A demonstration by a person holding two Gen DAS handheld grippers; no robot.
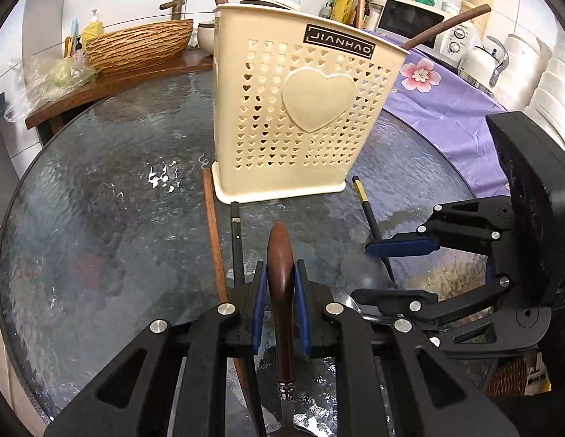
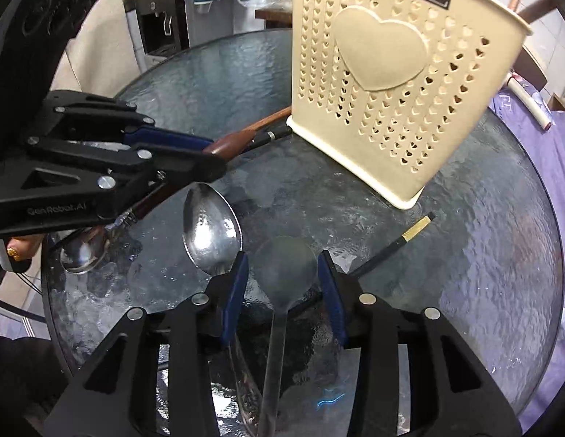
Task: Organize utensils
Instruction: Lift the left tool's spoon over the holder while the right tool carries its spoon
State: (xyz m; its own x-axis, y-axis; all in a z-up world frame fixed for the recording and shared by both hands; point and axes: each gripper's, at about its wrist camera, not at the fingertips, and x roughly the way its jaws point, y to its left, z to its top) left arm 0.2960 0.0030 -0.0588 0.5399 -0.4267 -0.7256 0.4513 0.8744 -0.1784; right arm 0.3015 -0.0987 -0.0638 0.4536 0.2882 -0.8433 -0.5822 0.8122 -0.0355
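In the left wrist view my left gripper (image 1: 280, 266) is shut on the dark brown wooden handle (image 1: 280, 255) of a spoon. The right wrist view shows that spoon's steel bowl (image 2: 82, 251) low behind the fingers. My right gripper (image 2: 282, 258) stands open astride a dull grey spoon (image 2: 284, 266) lying on the glass table (image 2: 482, 218); its pads do not press it. A shiny steel spoon (image 2: 211, 233) lies just to the left. The cream perforated utensil holder (image 1: 311, 109) with a heart stands upright beyond both grippers, with brown sticks (image 1: 446, 25) in it.
Loose chopsticks lie on the glass: a brown one (image 1: 213, 236), a black one with a silver band (image 1: 236, 240), a black one with a gold band (image 1: 369, 215). A purple floral cloth (image 1: 446, 87), white bowls (image 1: 548, 83) and a wooden basin (image 1: 136, 47) ring the table.
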